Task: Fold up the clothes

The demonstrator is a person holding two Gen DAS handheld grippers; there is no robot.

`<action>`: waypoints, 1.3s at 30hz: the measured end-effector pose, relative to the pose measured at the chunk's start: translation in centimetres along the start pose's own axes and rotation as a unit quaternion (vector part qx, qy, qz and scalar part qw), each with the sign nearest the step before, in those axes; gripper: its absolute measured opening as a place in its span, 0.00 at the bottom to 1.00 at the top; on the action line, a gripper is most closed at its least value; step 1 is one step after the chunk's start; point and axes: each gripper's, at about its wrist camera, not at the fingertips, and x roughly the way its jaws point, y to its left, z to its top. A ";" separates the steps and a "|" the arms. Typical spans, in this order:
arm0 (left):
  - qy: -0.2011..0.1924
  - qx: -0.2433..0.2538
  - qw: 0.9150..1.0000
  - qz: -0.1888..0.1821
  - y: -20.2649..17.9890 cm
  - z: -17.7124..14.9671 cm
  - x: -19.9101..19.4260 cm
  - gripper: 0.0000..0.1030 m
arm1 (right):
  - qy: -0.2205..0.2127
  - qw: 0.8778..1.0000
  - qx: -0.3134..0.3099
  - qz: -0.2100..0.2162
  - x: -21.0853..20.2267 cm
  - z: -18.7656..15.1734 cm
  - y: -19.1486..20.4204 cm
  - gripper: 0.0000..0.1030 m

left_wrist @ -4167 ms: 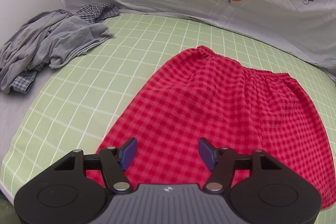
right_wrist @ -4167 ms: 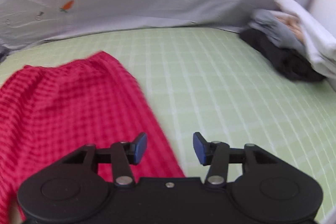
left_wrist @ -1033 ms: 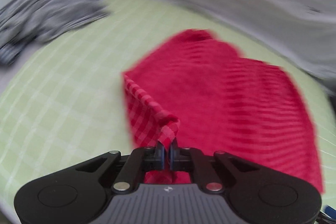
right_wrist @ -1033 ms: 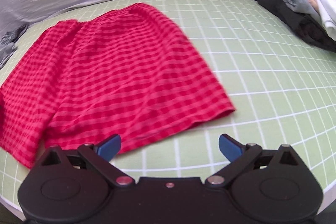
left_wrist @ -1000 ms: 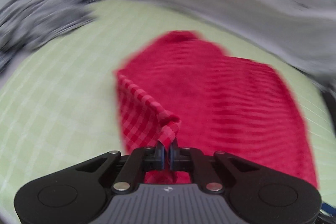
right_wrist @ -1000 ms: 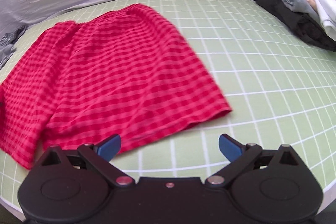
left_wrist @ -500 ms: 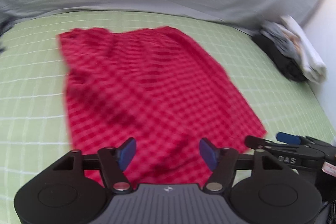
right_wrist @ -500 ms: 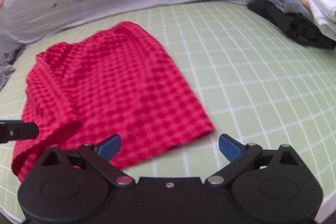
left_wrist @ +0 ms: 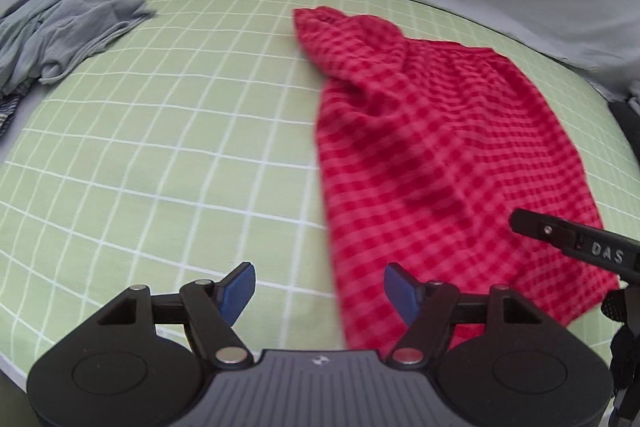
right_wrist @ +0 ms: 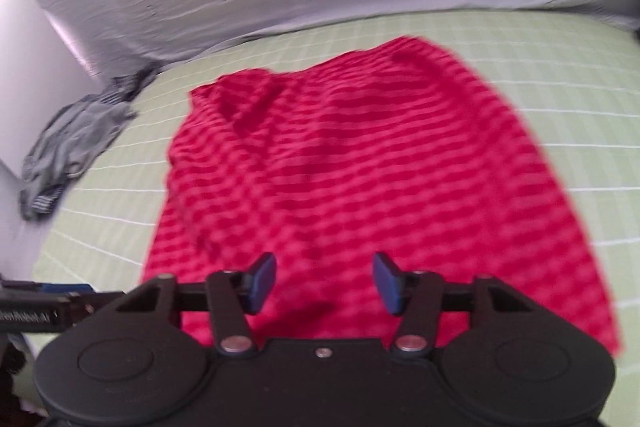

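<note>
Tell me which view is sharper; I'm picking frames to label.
Left wrist: mostly sharp, grid sheet crisp and curved by the fisheye, shorts slightly soft. Right wrist: motion blur smears the shorts and sheet lines; only the tongs are sharp.

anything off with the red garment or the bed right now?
Slightly. The red checked garment is not flat: its far left corner by the waistband is bunched and rumpled, with creases running down from it. Both grippers, left and right, are open and hold nothing. The grey clothes lie in a loose heap at the bed's left edge.
</note>
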 end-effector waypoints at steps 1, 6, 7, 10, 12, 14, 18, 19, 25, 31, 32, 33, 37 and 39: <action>0.000 -0.003 1.000 0.003 0.3 0.1 0.1 0.70 | 0.008 1.000 -0.002 0.006 0.7 0.3 0.2 0.46; 0.008 -0.016 1.000 0.021 0.9 0.6 0.4 0.73 | 0.040 0.999 -0.004 0.025 2.7 0.6 0.6 0.17; 0.009 -0.018 1.000 0.022 0.9 0.6 0.5 0.75 | 0.038 0.999 -0.001 0.028 2.6 0.5 0.5 0.13; 0.023 -0.018 0.999 0.016 0.8 0.6 1.3 0.75 | 0.022 0.999 0.006 0.024 1.9 0.5 0.0 0.07; 0.023 -0.014 1.000 0.015 0.6 0.7 1.4 0.75 | 0.011 1.000 0.014 0.022 1.2 0.6 -0.4 0.07; 0.017 -0.008 1.000 0.014 0.3 1.0 1.3 0.75 | -0.006 1.000 0.018 0.025 0.2 0.9 -0.8 0.06; 0.004 -0.003 1.000 0.012 -0.6 1.6 0.8 0.75 | -0.056 0.998 0.020 0.028 -2.8 1.6 -1.3 0.05; 0.004 0.000 1.000 0.010 -1.0 1.6 0.8 0.75 | -0.069 0.997 0.023 0.029 -3.7 1.9 -1.5 0.04; 0.003 0.018 1.000 -0.001 -4.1 1.5 1.0 0.75 | -0.127 0.989 0.067 0.023 -8.8 2.1 -4.2 0.04; 0.009 0.050 0.999 -0.006 -8.2 0.5 1.6 0.75 | -0.135 0.985 0.106 -0.011 -11.4 0.3 -8.2 0.04; 0.010 0.055 0.998 -0.007 -8.8 0.3 1.7 0.75 | -0.133 0.985 0.108 -0.019 -11.5 0.0 -8.8 0.04; 0.011 0.059 0.998 -0.008 -9.3 0.1 1.7 0.75 | -0.130 0.985 0.106 -0.027 -11.6 -0.3 -9.4 0.04; 0.021 0.069 0.997 -0.003 -11.2 -0.6 2.2 0.75 | -0.116 0.986 0.100 -0.058 -11.5 -1.6 -11.7 0.04; 0.027 0.076 0.997 0.003 -11.9 -1.0 2.6 0.75 | -0.099 0.988 0.098 -0.071 -10.9 -2.2 -12.7 0.04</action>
